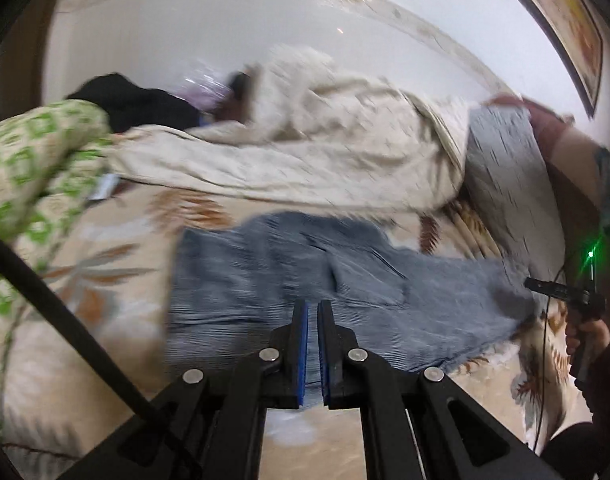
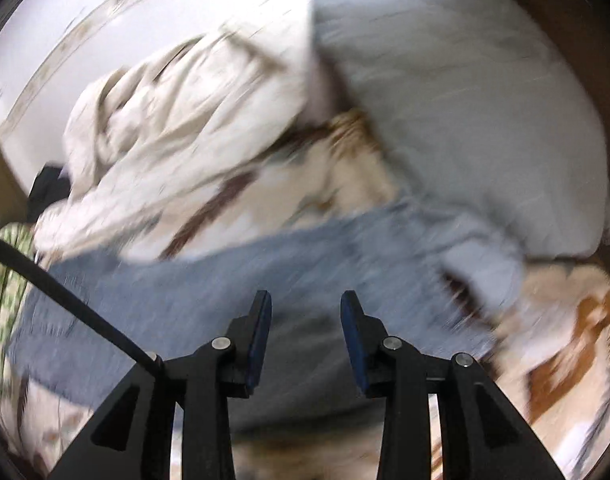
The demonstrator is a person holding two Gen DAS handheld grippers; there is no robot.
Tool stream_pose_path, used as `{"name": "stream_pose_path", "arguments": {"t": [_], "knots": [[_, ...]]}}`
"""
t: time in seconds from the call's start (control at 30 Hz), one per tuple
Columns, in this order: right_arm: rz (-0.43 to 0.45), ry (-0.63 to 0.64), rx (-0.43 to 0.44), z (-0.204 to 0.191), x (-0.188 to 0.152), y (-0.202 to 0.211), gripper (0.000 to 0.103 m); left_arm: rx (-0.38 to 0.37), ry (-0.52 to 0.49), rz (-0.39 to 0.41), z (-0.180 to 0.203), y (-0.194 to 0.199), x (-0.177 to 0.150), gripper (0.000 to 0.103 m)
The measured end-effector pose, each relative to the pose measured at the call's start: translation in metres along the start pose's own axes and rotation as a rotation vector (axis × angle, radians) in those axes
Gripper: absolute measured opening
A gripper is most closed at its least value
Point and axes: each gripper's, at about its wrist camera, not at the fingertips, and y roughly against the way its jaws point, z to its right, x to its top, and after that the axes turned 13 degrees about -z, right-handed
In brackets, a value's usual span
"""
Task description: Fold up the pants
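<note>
Pants [image 1: 305,280], blue-grey and ribbed, lie spread across the patterned bed sheet [image 1: 117,264], in front of a heap of cream bedding [image 1: 305,152].

Left claw [image 1: 313,312]: jaws together with only a sliver between the blue pads. No cloth can be seen pinched at the tips; whether fabric is caught lower down cannot be told. It hangs over the near edge of the garment.

Right claw [image 2: 306,300]: jaws apart, nothing between them, aimed down over the same cloth.

Judgement on the step: the garment looks laid out but not yet doubled. A sound fold calls for each claw to take one corner of the same edge, pinching every layer, then to lift both together and carry them level to the opposite edge, so no skew or trapped wrinkle results.

Limits of view: both pictures are smeared by motion. Waistband and leg hems cannot be told apart. In the left view the garment's right end runs under a grey pillow [image 1: 505,172] or beside it; which is unclear. The near hem sits behind the claw hardware.
</note>
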Motion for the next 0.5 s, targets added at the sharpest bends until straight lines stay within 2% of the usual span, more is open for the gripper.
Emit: {"name": "stream_pose_path", "arguments": {"t": [0.17, 0.2, 0.33, 0.43, 0.5], "knots": [[-0.073, 0.052, -0.045, -0.026, -0.018, -0.028, 0.036, -0.009, -0.019, -0.110, 0.021, -0.037, -0.002, 0.006], [-0.089, 0.057, -0.056, -0.029, -0.021, -0.034, 0.036, 0.011, -0.024, -0.149, 0.022, -0.045, -0.003, 0.006], [-0.147, 0.066, -0.088, -0.030, -0.032, -0.046, 0.037, -0.007, -0.006, -0.225, 0.014, -0.055, -0.017, 0.006], [-0.168, 0.088, -0.111, -0.032, -0.040, -0.048, 0.037, -0.009, -0.012, -0.264, 0.012, -0.061, -0.027, 0.006], [-0.180, 0.086, -0.118, -0.035, -0.044, -0.049, 0.037, 0.005, -0.037, -0.260, 0.014, -0.062, -0.031, 0.006]]}}
